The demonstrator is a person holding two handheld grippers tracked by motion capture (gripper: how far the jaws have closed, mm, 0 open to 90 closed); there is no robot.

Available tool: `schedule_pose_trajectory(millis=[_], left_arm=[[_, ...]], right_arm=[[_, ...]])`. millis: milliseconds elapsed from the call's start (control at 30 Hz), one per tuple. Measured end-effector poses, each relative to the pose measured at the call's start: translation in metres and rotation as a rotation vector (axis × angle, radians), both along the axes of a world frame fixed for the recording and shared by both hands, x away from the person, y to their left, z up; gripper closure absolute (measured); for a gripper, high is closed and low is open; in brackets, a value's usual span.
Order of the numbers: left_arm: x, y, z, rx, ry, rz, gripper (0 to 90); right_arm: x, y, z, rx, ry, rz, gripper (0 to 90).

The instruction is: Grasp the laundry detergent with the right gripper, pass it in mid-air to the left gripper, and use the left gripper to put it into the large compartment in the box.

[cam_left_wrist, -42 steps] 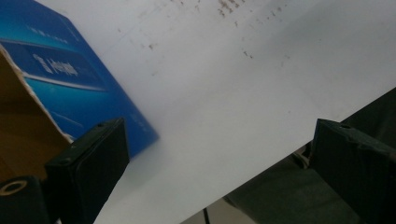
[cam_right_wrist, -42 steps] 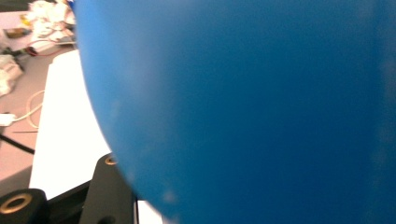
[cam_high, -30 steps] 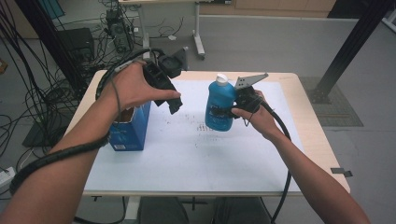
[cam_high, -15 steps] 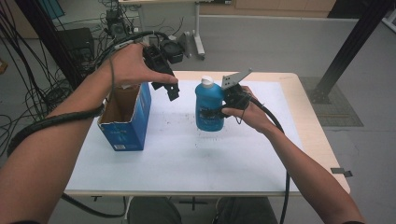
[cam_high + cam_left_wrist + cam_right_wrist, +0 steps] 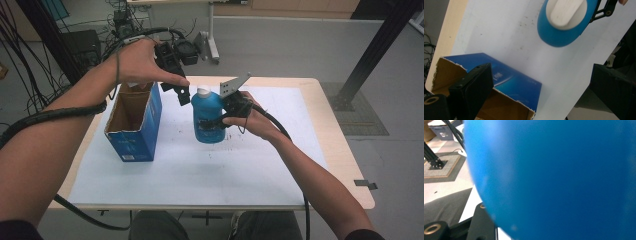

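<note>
Right gripper (image 5: 220,121) remains clamped on the blue bottle (image 5: 207,119), now shifted leftward to mid-table beside the open blue carton (image 5: 134,126). Left gripper (image 5: 181,92), jaws spread, has retreated above them.

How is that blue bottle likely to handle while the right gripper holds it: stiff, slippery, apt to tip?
The blue bottle looks like smooth moulded plastic, so probably stiff but somewhat slippery. It is tall over a narrow base, so likely to tip if pushed high. The right gripper clamps its body mid-height, which probably steadies it.
</note>
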State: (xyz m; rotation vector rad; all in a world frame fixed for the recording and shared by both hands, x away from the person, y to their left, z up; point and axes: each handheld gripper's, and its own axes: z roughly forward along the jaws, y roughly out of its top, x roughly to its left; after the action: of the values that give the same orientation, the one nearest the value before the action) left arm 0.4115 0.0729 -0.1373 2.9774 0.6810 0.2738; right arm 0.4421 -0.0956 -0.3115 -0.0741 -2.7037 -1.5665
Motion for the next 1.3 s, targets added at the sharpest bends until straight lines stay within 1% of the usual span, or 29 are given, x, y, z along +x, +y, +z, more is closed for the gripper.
schedule_pose_trajectory(millis=[67,267,333,400,533,600,633,733,800,1033,1133,1167,1233,1300], left_arm=[[0.0,-0.002,0.0,-0.002,0.001,-0.014,5.7],[-0.002,-0.008,0.0,0.006,0.04,-0.075,5.7],[-0.002,-0.01,-0.001,0.004,0.052,-0.086,5.7],[-0.003,-0.012,-0.002,0.004,0.077,-0.099,5.6],[-0.004,-0.014,-0.005,0.009,0.097,-0.116,5.6],[-0.003,-0.015,-0.006,0.01,0.103,-0.127,5.5],[-0.003,-0.015,-0.007,0.005,0.104,-0.124,5.5],[-0.002,-0.017,-0.01,0.021,0.115,-0.141,5.7],[-0.002,-0.017,-0.011,0.023,0.128,-0.149,5.7],[-0.001,-0.019,-0.016,0.016,0.139,-0.167,5.6],[-0.001,-0.02,-0.018,0.02,0.144,-0.173,5.6],[-0.001,-0.021,-0.019,0.021,0.145,-0.174,5.6],[-0.001,-0.021,-0.02,0.022,0.148,-0.179,5.6],[-0.001,-0.021,-0.02,0.026,0.147,-0.182,5.6]], right_arm=[[-0.001,0.002,0.0,0.001,-0.002,0.01,43.9],[-0.003,0.007,0.003,0.017,-0.006,0.032,44.0],[-0.003,0.008,0.003,0.02,-0.006,0.038,44.0],[-0.005,0.011,0.004,0.025,-0.009,0.05,44.0],[-0.008,0.016,0.006,0.03,-0.008,0.067,44.0],[-0.009,0.019,0.007,0.032,-0.017,0.075,44.0],[-0.01,0.02,0.007,0.033,-0.019,0.079,44.1],[-0.011,0.024,0.009,0.042,-0.022,0.088,44.0],[-0.011,0.026,0.011,0.049,-0.027,0.091,44.1],[-0.012,0.031,0.013,0.061,-0.035,0.11,44.1],[-0.013,0.033,0.015,0.062,-0.039,0.116,44.0],[-0.014,0.034,0.018,0.067,-0.032,0.122,44.0],[-0.014,0.034,0.019,0.072,-0.04,0.123,44.0],[-0.015,0.034,0.021,0.078,-0.036,0.127,44.1]])
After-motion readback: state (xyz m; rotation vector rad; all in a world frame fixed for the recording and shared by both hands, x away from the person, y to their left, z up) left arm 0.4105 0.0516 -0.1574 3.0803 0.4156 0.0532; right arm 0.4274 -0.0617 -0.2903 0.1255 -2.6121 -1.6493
